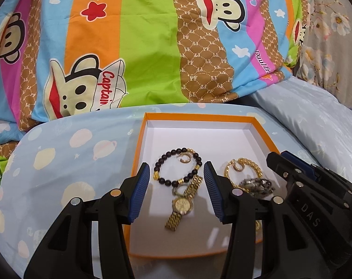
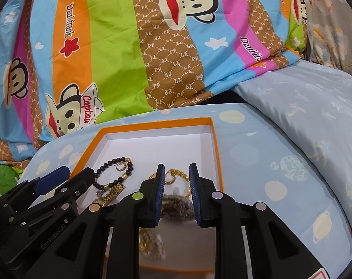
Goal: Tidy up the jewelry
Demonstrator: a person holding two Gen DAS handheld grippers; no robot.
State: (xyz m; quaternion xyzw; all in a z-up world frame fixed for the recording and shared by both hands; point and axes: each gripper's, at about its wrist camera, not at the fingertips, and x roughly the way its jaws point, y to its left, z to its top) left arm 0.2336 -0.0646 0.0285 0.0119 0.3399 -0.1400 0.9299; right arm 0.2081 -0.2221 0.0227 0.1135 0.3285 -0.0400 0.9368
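An orange box [image 1: 200, 116] with a white inside lies on the pale blue cloth; it also shows in the right wrist view [image 2: 157, 124]. In it lie a dark bead bracelet [image 1: 163, 160], a gold watch [image 1: 182, 205], a gold chain [image 1: 252, 167], small gold hoops and a speckled bead bracelet [image 1: 257, 184]. My left gripper [image 1: 177, 176] is open and empty, low over the watch. My right gripper [image 2: 176, 174] is open over the gold chain [image 2: 176, 173] and the speckled bracelet [image 2: 174, 201], touching neither as far as I see. A pearl-and-gold piece [image 2: 152, 246] lies below it.
A bright striped cartoon quilt [image 1: 148, 41] is bunched up behind the box. A pale blue pillow [image 2: 315, 107] lies at the right. The planet-print cloth [image 1: 59, 162] spreads left and right of the box.
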